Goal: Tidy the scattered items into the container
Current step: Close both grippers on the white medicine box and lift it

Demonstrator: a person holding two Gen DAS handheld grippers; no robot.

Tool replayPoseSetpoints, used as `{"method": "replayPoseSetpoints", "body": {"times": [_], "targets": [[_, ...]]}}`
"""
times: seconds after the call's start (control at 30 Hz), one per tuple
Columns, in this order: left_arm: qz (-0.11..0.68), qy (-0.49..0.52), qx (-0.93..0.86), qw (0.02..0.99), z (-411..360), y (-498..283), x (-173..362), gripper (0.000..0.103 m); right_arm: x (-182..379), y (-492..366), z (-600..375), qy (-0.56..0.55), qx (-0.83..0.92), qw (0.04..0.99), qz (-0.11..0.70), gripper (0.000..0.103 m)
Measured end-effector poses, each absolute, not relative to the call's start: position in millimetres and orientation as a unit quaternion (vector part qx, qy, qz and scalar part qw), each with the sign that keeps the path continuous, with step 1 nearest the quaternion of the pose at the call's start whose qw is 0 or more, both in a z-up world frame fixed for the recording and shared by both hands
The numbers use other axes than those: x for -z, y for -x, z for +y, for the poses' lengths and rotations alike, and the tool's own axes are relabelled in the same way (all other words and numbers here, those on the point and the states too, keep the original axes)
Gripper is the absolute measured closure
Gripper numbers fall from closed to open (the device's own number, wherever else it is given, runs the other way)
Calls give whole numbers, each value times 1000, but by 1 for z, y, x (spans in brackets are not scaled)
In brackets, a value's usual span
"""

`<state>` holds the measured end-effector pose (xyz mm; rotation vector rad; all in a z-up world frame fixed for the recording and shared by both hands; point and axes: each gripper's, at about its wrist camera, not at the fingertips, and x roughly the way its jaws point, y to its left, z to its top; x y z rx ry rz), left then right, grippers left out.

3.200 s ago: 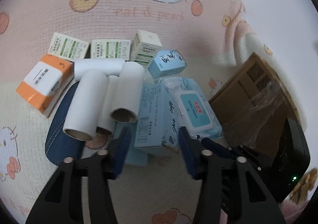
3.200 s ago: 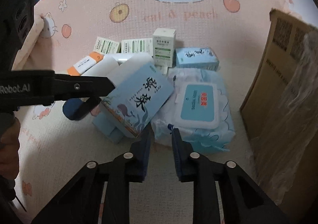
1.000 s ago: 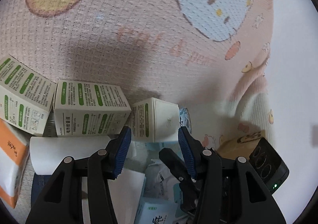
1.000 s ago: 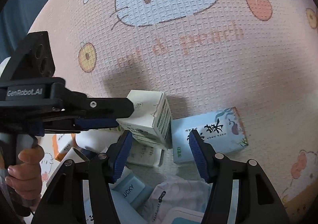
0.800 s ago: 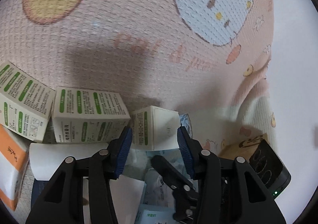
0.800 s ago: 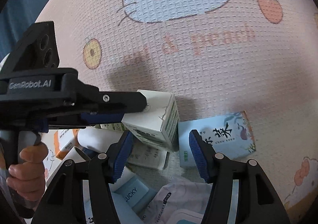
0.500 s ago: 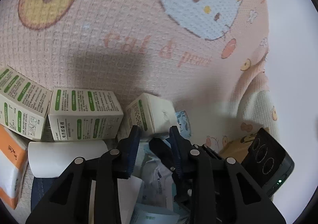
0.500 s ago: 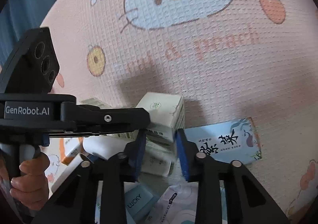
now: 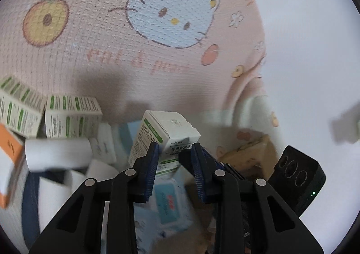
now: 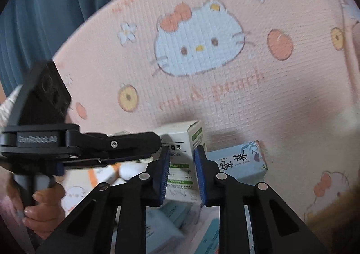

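A white box with green print [image 9: 165, 137] [image 10: 181, 155] is lifted above the pile, and both grippers grip it. My left gripper [image 9: 174, 152] is shut on its lower part. My right gripper [image 10: 181, 159] is shut on the same box from the other side. Below lie two white and green boxes [image 9: 67, 119], white rolls [image 9: 56, 155], an orange and white box [image 9: 9, 159], a wipes pack [image 9: 168, 200] and a light blue box [image 10: 238, 161]. The cardboard container [image 9: 249, 155] shows at the right.
Everything lies on a pink Hello Kitty mat [image 9: 135, 51]. A white floor [image 9: 315, 73] lies beyond its right edge. A blue curtain [image 10: 45, 6] hangs at the far left. A hand [image 10: 40, 206] holds the left gripper's handle.
Both grippers closed on the white and green box and lifted it up off the pile. Both views tilted up, so the pile now sits lower in frame.
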<state>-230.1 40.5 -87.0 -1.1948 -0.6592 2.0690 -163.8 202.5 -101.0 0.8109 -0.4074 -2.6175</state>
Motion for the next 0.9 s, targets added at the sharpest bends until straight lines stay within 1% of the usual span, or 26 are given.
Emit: {"method": "replayPoseSetpoints", "body": {"times": [0.17, 0.3, 0.53, 0.7, 0.87, 0.9], "targets": [[-247, 451, -787, 342, 36, 194, 74, 70, 86, 128, 204, -290, 926, 193, -143, 83], [-221, 454, -794, 338, 32, 163, 66, 70, 90, 103, 200, -307, 916, 203, -161, 83], [-204, 476, -792, 323, 20, 122, 61, 70, 90, 69, 194, -319, 903, 228, -175, 83], [-174, 488, -797, 310, 23, 121, 65, 70, 102, 78, 189, -349, 892, 229, -173, 83], [-182, 512, -789, 288, 28, 140, 84, 70, 119, 91, 191, -373, 882, 222, -186, 83], [-184, 522, -783, 283, 30, 146, 91, 72, 123, 93, 191, -378, 880, 220, -187, 83]]}}
